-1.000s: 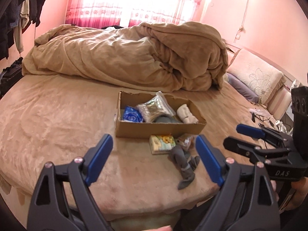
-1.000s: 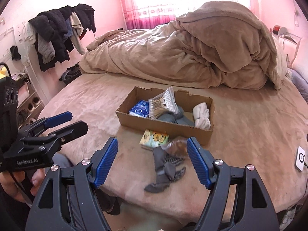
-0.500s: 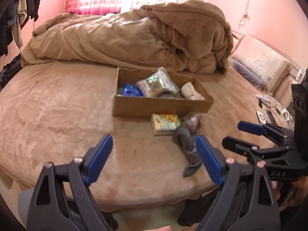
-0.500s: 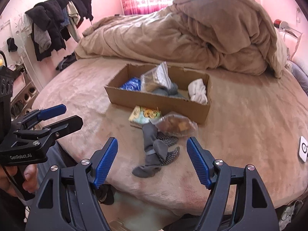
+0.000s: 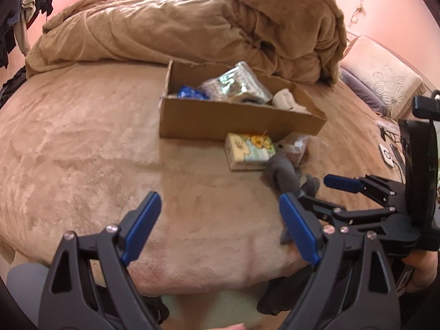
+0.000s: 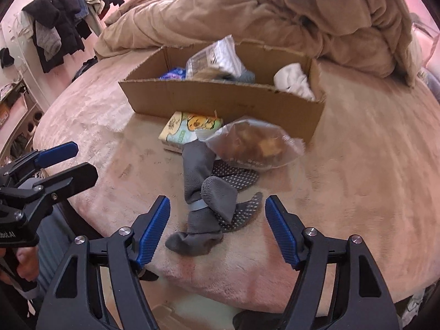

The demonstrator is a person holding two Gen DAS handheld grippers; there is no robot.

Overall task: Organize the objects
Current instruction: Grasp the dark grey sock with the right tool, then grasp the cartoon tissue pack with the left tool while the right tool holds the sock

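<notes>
A cardboard box [image 6: 228,97] [image 5: 236,119] sits on the bed and holds a blue packet [image 5: 189,92], a silvery bag [image 6: 217,57] and white socks [image 6: 293,79]. In front of it lie a yellow tissue pack [image 6: 189,128] [image 5: 249,148], a clear bag of snacks [image 6: 255,145] and grey socks [image 6: 209,192] [image 5: 283,176]. My right gripper [image 6: 217,221] is open, with its fingers on either side of the grey socks, just short of them. My left gripper [image 5: 220,228] is open and empty over the bare bed, left of the socks.
A bunched tan duvet [image 5: 192,24] lies behind the box. Pillows [image 5: 382,79] are at the right. Clothes hang on a rack [image 6: 63,19] at the left. A phone and cables [image 5: 387,154] lie at the bed's right edge. The bed's front edge is just below the grippers.
Both grippers have moved forward and lower toward the items in front of the box. The right gripper now frames the grey socks. Both stay open.
</notes>
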